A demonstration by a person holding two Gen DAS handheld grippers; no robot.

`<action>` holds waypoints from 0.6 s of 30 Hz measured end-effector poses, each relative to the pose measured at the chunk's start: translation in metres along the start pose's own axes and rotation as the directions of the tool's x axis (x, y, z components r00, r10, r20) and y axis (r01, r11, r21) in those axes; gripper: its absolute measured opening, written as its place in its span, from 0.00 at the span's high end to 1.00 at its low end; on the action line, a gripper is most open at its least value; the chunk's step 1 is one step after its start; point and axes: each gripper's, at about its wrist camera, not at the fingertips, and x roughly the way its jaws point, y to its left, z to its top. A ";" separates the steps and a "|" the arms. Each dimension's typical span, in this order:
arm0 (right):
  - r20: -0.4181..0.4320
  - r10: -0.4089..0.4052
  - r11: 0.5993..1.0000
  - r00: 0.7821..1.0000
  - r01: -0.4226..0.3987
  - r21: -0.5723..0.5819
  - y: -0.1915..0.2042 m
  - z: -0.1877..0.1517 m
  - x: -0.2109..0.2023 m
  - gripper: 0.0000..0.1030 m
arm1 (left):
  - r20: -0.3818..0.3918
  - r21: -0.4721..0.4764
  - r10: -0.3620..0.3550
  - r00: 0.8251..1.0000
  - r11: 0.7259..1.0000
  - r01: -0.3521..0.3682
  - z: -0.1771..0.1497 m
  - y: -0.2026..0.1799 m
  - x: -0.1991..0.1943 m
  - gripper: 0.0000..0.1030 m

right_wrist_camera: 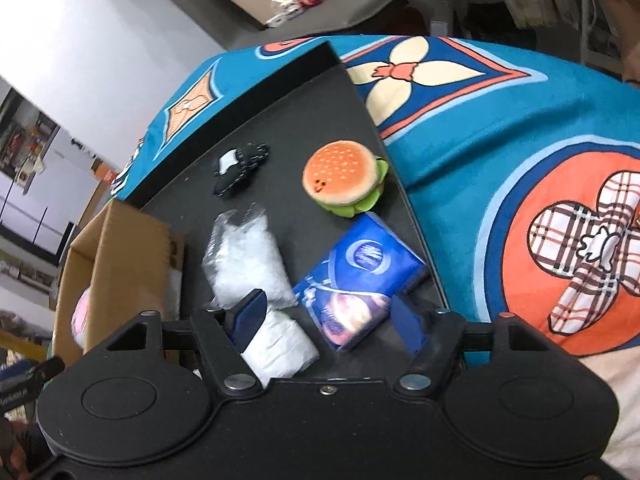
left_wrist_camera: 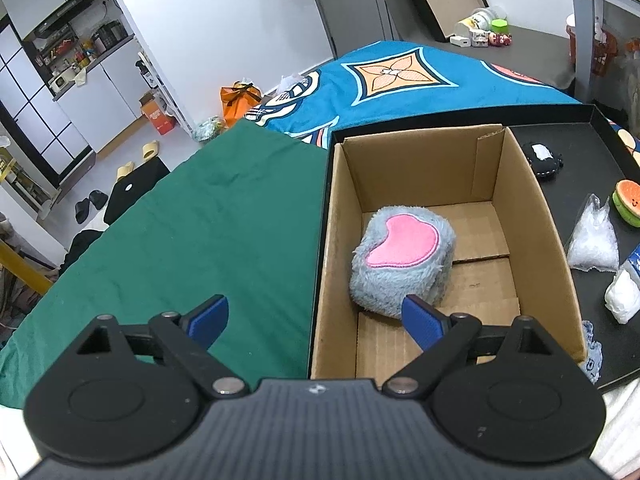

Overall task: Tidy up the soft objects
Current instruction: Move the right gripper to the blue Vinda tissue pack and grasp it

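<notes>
Left gripper [left_wrist_camera: 316,320], jaws spread and empty, straddles the near left wall of the carton [left_wrist_camera: 556,272]. Inside, on the floor, lies a grey plush [left_wrist_camera: 400,268] with a pink heart, just beyond the right fingertip. Right gripper [right_wrist_camera: 326,320], likewise spread and empty, hovers over the black tray [right_wrist_camera: 304,120]. Between its fingers lie a white roll [right_wrist_camera: 280,348] and a blue pack [right_wrist_camera: 360,276]; beyond them a clear bag [right_wrist_camera: 248,256], then a burger plush [right_wrist_camera: 344,180] and a black toy [right_wrist_camera: 240,168]. Teal blanket [right_wrist_camera: 480,160] beneath.
</notes>
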 end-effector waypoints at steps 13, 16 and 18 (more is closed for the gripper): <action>0.066 -0.130 0.981 0.989 0.138 -0.139 0.028 -0.001 0.024 0.34 | -0.031 -0.025 0.001 1.000 1.000 -0.002 0.002 0.005 0.009 0.10; 0.074 -0.158 0.966 0.985 0.170 -0.194 0.034 -0.003 0.028 0.33 | -0.038 -0.028 0.003 0.999 1.000 -0.004 0.003 0.005 0.011 0.10; 0.082 -0.183 0.949 0.980 0.198 -0.246 0.039 -0.007 0.030 0.33 | -0.044 -0.025 0.008 0.999 1.000 -0.009 0.002 0.004 0.012 0.10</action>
